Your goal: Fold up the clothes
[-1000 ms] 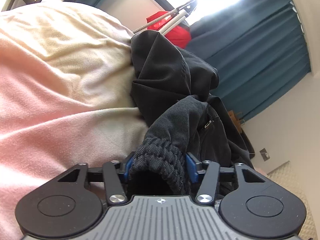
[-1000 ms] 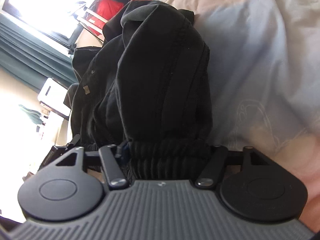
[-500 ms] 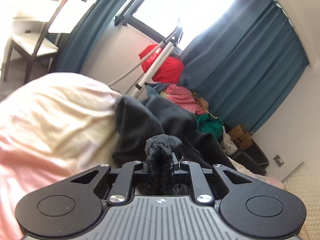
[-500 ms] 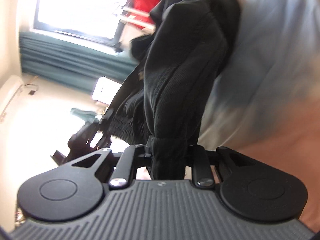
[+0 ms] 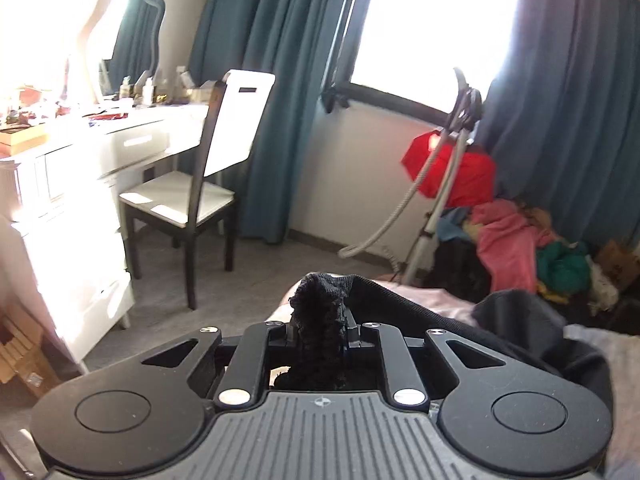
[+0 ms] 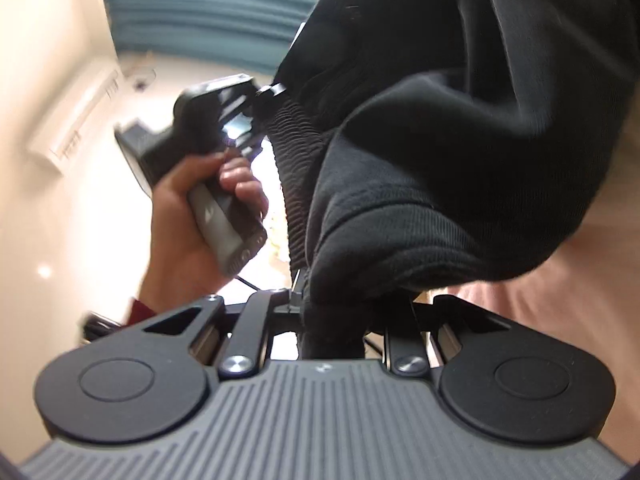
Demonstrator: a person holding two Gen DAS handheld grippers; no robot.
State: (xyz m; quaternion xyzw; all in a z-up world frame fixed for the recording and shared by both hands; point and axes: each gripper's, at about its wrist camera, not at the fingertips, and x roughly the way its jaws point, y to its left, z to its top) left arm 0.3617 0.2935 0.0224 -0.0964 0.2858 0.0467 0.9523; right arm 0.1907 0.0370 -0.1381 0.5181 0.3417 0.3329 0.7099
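We count one black garment point(image 5: 500, 320), two grippers and one hand in view. In the left wrist view, going left to right, we see one white dressing table point(image 5: 72, 168) crowded with small bottles and boxes under one arched mirror point(image 5: 120, 40), one white chair point(image 5: 200, 176) with dark legs, teal curtains point(image 5: 256, 92) on both sides of one bright window point(image 5: 432, 28), one upright steamer pole point(image 5: 436, 192) with a grey hose, a red cloth point(image 5: 460, 172) behind it, and one heap of pink, green and yellow clothes point(image 5: 532, 248) on the floor. No label on the table can be read.

Our left gripper point(image 5: 322, 330) is clenched on a bunched ribbed hem of the black garment, whose cloth trails off to the right over the pale bedding point(image 5: 432, 296).

In the right wrist view we see a hand point(image 6: 192, 216) with a dark red cuff gripping the handle of the left gripper, which bears a pale mark we cannot read. To its right the garment hangs in heavy folds that fill the upper right and block most of the room. Our right gripper point(image 6: 334, 312) is clamped on a thick fold of it, with pinkish bedding point(image 6: 560, 292) at the far right.
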